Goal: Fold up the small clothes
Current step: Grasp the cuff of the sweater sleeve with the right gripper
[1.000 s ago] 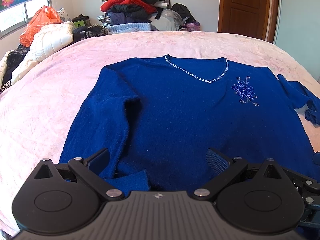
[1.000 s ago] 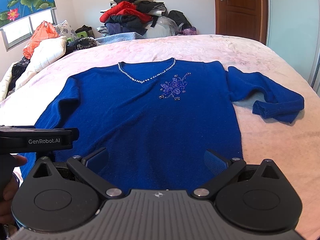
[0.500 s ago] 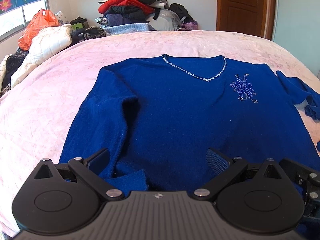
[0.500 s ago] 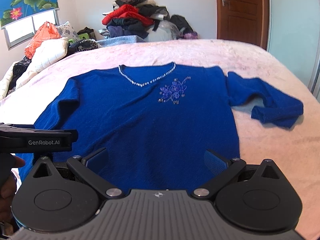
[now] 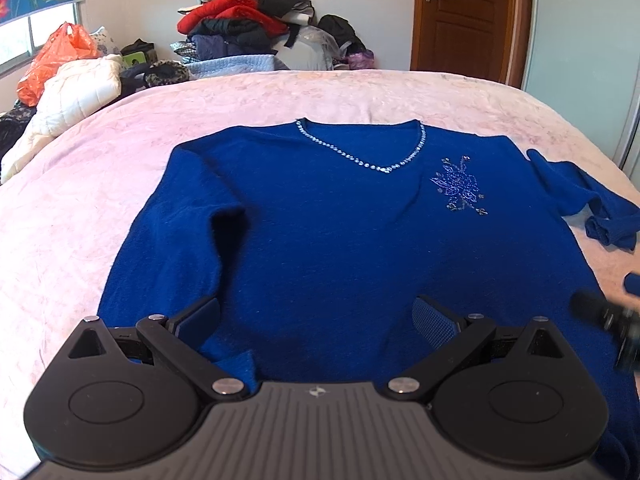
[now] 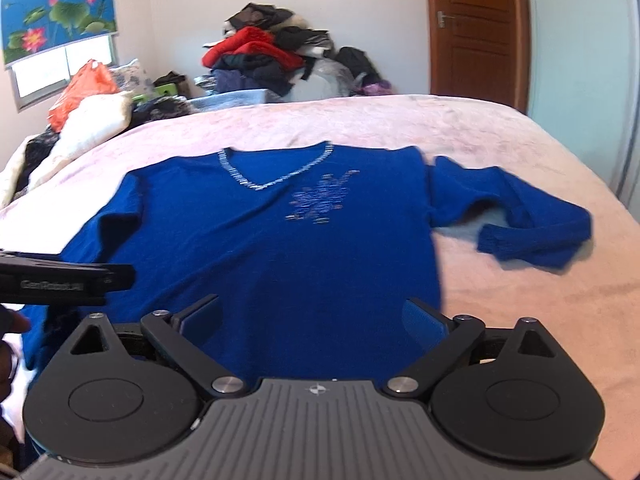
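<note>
A blue V-neck sweater (image 5: 320, 232) with a beaded neckline and flower lies face up on the pink bed (image 5: 80, 200). Its left sleeve (image 5: 168, 248) lies along the body. The right sleeve (image 6: 532, 236) lies bent on the bed, out to the side. My left gripper (image 5: 316, 314) stands open over the hem near the left sleeve's cuff. My right gripper (image 6: 312, 314) hovers over the hem's right part. Its jaws are closing but still wide, with the pads pressing on nothing. In the right wrist view the left gripper's body (image 6: 60, 280) shows at the left edge.
A heap of clothes (image 5: 244, 32) is piled against the far wall. A white quilt (image 5: 76, 92) and an orange bag (image 5: 56, 56) sit at the bed's far left. A wooden door (image 5: 460, 16) stands at the back right. Bare bedspread surrounds the sweater.
The right gripper has shifted sideways, blurring its view, and its jaws stand slightly narrower. The left gripper and the sweater have stayed put.
</note>
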Demonstrator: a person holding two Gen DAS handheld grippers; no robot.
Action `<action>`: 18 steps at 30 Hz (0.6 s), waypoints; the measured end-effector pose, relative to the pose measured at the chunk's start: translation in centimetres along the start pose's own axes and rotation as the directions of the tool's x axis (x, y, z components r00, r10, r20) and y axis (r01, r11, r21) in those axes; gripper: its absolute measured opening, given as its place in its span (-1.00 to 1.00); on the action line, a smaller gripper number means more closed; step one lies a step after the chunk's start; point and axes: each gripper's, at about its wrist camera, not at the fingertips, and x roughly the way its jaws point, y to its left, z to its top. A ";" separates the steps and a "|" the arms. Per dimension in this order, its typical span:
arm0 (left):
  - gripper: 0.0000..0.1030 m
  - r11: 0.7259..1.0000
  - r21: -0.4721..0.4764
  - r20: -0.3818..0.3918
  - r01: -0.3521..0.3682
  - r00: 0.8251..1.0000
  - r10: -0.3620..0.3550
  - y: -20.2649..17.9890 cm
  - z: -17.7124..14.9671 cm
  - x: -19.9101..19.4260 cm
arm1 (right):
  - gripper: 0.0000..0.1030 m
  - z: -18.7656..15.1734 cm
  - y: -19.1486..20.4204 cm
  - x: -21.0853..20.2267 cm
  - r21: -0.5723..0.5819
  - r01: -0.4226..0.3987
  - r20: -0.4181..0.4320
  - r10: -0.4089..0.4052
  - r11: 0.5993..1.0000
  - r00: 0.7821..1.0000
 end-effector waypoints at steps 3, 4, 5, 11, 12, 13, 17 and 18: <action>1.00 0.999 0.006 -0.014 0.031 0.999 -0.031 -0.4 0.0 0.2 | 0.78 0.1 -2.5 0.3 0.061 0.062 0.027 -0.064 0.996 0.998; 1.00 0.999 0.011 -0.019 0.037 0.999 -0.036 -0.5 0.0 0.4 | 0.74 0.2 -3.8 0.5 0.108 0.079 0.029 -0.083 0.991 0.996; 1.00 0.999 0.017 -0.021 0.039 0.999 -0.039 -0.7 0.0 0.5 | 0.72 0.3 -5.1 0.7 0.162 0.087 0.029 -0.093 0.983 0.995; 1.00 0.998 0.037 -0.034 0.048 0.998 -0.047 -1.3 0.1 1.2 | 0.45 0.6 -12.9 2.3 0.486 0.072 0.050 -0.110 0.871 0.993; 1.00 0.998 0.041 -0.036 0.048 0.998 -0.046 -1.4 0.1 1.3 | 0.39 0.5 -13.8 2.8 0.532 0.056 0.050 -0.097 0.845 0.994; 1.00 0.998 0.044 -0.036 0.045 0.998 -0.044 -1.5 0.2 1.4 | 0.33 0.4 -14.8 3.4 0.584 0.026 0.056 -0.072 0.812 0.996; 1.00 0.998 0.051 -0.047 0.042 0.998 -0.039 -1.9 0.2 1.7 | 0.27 0.2 -16.4 5.7 0.689 -0.034 0.073 -0.022 0.724 0.997; 1.00 0.998 0.051 -0.050 0.043 0.998 -0.040 -1.9 0.2 1.7 | 0.24 0.2 -16.7 6.2 0.705 -0.047 0.080 -0.014 0.707 0.997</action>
